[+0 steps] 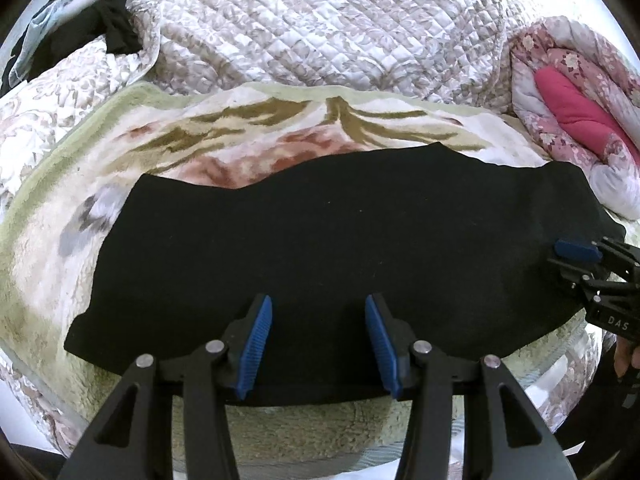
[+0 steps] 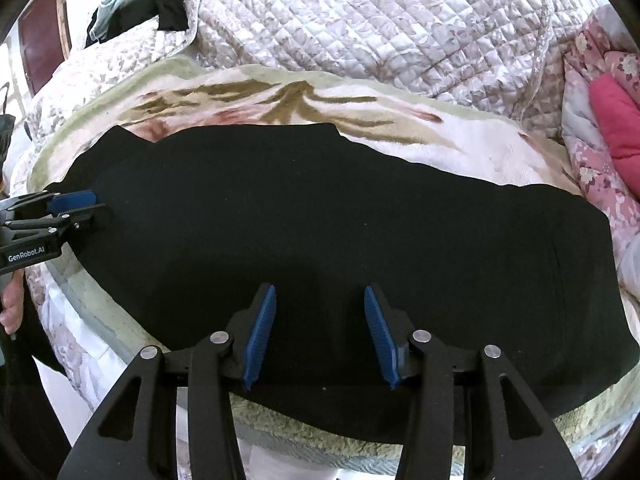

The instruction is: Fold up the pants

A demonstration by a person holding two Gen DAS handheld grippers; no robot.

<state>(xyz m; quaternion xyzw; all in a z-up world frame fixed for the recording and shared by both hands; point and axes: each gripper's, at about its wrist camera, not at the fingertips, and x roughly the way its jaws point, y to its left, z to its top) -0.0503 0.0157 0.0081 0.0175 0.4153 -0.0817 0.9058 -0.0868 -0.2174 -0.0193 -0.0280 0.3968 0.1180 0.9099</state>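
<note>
Bed surface, both wrist views. One pair of black pants (image 1: 320, 248) lies flat, folded lengthwise into a single long band running left to right across a fleece blanket (image 1: 48, 280) with a green border and a brown-and-pink print.

Left end of the pants: cut edge square, blanket showing bare beyond it to the left and on the far side. Far edge of the pants wavy, with one raised step near the middle. Near edge runs close to the near border of the blanket, which rounds down over the bed's edge; little room on that side.

Left gripper (image 1: 319, 346): jaws spread, blue pads apart above the near edge of the pants, nothing pinched between them. Right gripper (image 2: 320, 336): jaws likewise spread over the near edge further right, nothing pinched. Each gripper shows side-on at the margin of the other's view.

Right end of the pants: reaches nearly to a rolled pink floral quilt (image 1: 576, 100) with a magenta lining; tight there.

Far side: one white quilted coverlet (image 1: 320, 28), wide and unobstructed. Far left corner: one heap of dark and pale clothing (image 1: 72, 28).

Count: pants 1, grippers 2, blanket 1, coverlet 1, pink quilt 1, clothing heap 1.
</note>
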